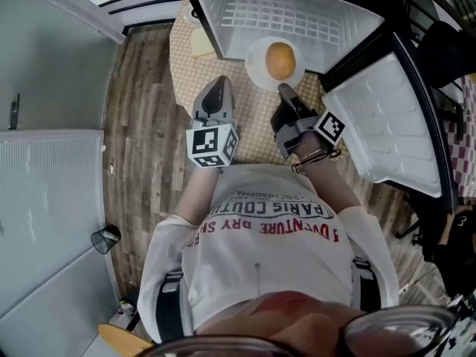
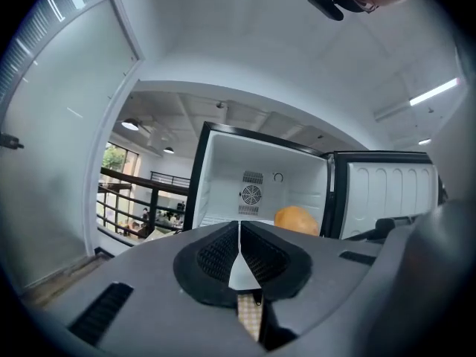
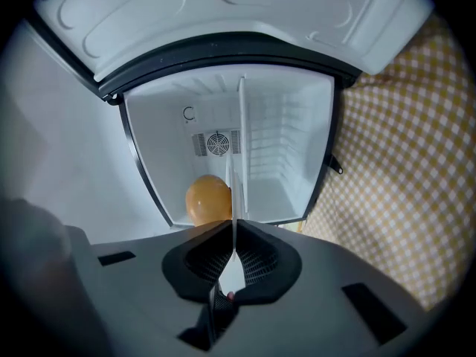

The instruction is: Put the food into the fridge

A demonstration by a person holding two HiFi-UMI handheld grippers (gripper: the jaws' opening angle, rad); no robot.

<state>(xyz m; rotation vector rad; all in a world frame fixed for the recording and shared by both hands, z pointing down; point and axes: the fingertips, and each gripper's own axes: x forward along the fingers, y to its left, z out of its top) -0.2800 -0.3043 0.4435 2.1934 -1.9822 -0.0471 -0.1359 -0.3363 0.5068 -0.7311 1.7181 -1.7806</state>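
A round orange-brown bun [image 1: 280,60] lies on a white plate [image 1: 256,71] in front of the open mini fridge [image 1: 290,10]. My right gripper [image 1: 283,90] is shut on the plate's near rim. In the right gripper view the plate [image 3: 239,147] shows edge-on as a thin white line rising from the jaws [image 3: 233,233], with the bun [image 3: 207,199] to its left. My left gripper [image 1: 220,84] hovers to the left of the plate, shut with nothing in it. From the left gripper [image 2: 239,233] I see the bun [image 2: 296,219] before the fridge's white inside [image 2: 253,177].
The fridge door [image 1: 387,117] stands swung open on the right. The fridge sits on a table with a yellow checked cloth [image 1: 260,132]. A pale yellow piece [image 1: 201,44] lies on the cloth at the left. Wooden floor [image 1: 141,110] lies left; a dark chair [image 1: 446,50] stands right.
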